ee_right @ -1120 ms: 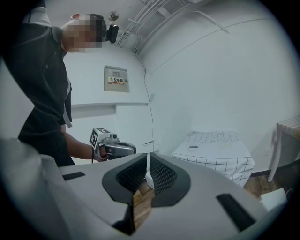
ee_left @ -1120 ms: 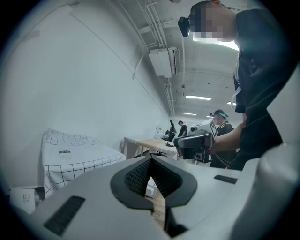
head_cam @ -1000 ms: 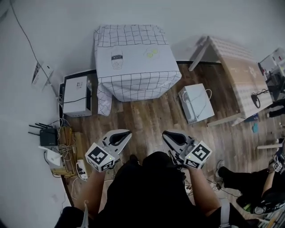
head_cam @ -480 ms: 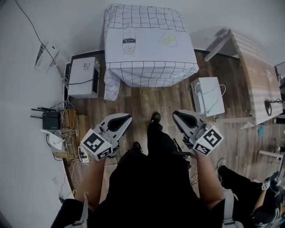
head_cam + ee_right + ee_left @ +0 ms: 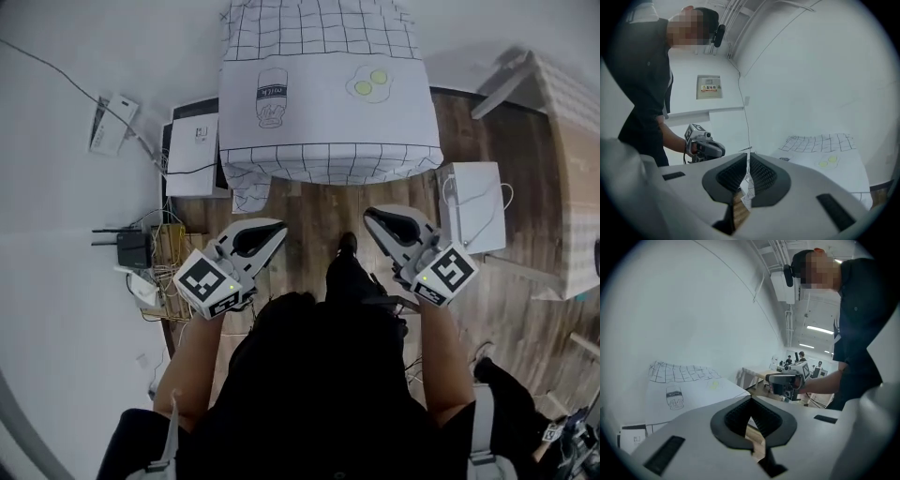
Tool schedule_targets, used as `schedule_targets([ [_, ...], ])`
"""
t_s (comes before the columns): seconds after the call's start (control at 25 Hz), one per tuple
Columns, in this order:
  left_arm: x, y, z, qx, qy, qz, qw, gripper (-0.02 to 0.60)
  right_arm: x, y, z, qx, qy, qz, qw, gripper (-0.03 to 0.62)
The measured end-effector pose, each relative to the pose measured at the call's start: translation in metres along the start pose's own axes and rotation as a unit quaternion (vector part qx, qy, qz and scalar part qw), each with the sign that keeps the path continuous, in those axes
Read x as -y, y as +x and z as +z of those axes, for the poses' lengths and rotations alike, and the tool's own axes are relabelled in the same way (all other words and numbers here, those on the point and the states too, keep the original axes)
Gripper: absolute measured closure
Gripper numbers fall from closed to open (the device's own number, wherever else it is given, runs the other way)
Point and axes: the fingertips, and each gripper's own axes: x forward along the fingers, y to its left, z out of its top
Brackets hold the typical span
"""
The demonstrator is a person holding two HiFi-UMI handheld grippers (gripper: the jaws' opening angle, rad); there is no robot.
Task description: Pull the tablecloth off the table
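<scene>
A white tablecloth (image 5: 323, 103) with a black grid border, a milk-bottle drawing and two yellow-green eggs covers a small table at the top of the head view. It hangs down on all visible sides. My left gripper (image 5: 277, 227) and right gripper (image 5: 371, 215) are held side by side over the wooden floor, a short way in front of the table and apart from the cloth. Both are shut with nothing in them. The left gripper view shows shut jaws (image 5: 750, 401) with the cloth (image 5: 689, 390) beyond. In the right gripper view the shut jaws (image 5: 747, 161) point toward the cloth (image 5: 825, 154).
A white box (image 5: 195, 150) stands on the floor left of the table, another white box (image 5: 473, 206) to its right. A router (image 5: 131, 248) and tangled cables lie by the wall at the left. A wooden table (image 5: 572, 141) stands at the right.
The person has stepped forward, so the covered table is nearer and larger in the head view. Both grippers have come closer to the table and stay shut.
</scene>
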Motion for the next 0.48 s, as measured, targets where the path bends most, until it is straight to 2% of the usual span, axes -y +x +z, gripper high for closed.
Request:
schedule_targets([
  [0.16,-0.021,0.034,0.023,-0.014,0.025,0.016,0.9995,0.571,0.041,0.012,0.015,-0.001,-0.008,0.018,1.0,0.565],
  [0.48,-0.079,0.061,0.051,-0.005,0.024,0.044,0.9987,0.571,0.101,0.049,0.029,-0.017,-0.015,0.035,0.999,0.565],
])
